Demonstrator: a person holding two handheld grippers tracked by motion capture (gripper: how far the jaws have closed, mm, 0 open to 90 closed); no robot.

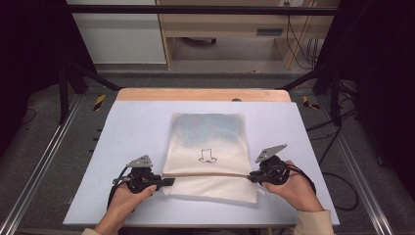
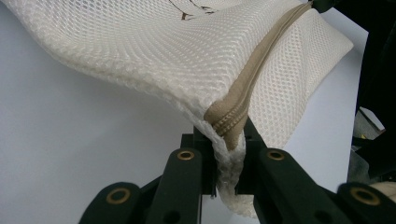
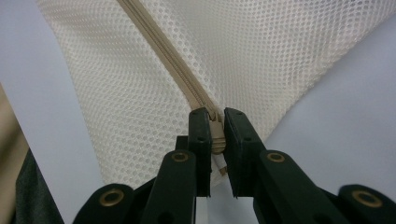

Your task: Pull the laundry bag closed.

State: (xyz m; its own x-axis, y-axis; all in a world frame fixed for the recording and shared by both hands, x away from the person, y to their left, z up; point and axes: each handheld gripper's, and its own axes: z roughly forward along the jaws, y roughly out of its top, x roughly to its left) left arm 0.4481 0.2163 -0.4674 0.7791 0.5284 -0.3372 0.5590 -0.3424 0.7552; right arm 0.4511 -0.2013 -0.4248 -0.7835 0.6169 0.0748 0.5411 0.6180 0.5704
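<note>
— On the pale table (image 1: pixel 127 122), near its front edge, what lies there?

— A cream mesh bag (image 1: pixel 208 147), flat, with a tan zipper (image 1: pixel 208 174) running across its near part from side to side. From the high view I see also a small black drawing (image 1: pixel 207 155) printed on it and a bluish shade under the mesh in the far half.

— And the two claws?

— The left gripper (image 1: pixel 169 181) is at the left end of the zipper, the right gripper (image 1: pixel 252 177) at the right end. From above I cannot judge the jaws well. The left gripper view is clearer: the left gripper (image 2: pixel 229 163) has its jaws pressed together on the bag's edge, pinching the zipper end and the mesh (image 2: pixel 154 56), which rises a little from the table.

— The right one?

— In the right gripper view the right gripper (image 3: pixel 216 140) pinches the zipper (image 3: pixel 177 65) between closed jaws; the weave is very sharp here.

— What is farther away?

— Only from above: a wooden strip (image 1: pixel 203 94) behind the table, and grey floor (image 1: pixel 54 161) beside it.
</note>
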